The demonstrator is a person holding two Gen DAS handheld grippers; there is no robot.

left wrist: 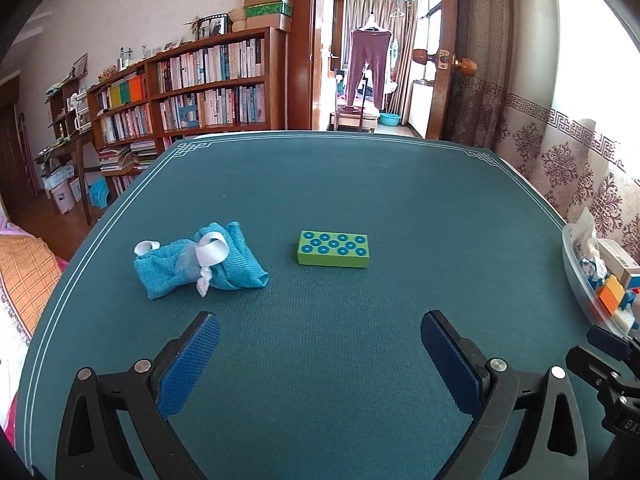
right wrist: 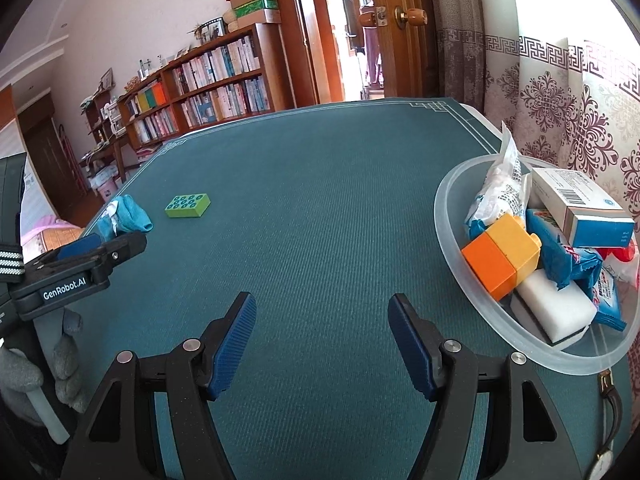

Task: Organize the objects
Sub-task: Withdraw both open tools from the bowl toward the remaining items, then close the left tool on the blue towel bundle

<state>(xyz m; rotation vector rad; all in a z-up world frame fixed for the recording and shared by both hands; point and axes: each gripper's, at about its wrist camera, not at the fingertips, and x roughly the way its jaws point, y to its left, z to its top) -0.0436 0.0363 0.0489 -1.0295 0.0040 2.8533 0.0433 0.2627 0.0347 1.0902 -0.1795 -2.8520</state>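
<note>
Both ribbed-padded claws [left wrist: 320,344] [right wrist: 322,324] gape empty over woven felt; studded rectangular brick [left wrist: 333,249] beyond.

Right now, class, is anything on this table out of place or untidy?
Yes. The blue cloth lies crumpled on the green mat, and the green block sits loose beside it, apart, while other items fill the clear tub.

Left hand-held gripper [left wrist: 320,328] jaws wide apart, empty, angled downward; right hand-held gripper [right wrist: 322,312] likewise, empty.
</note>
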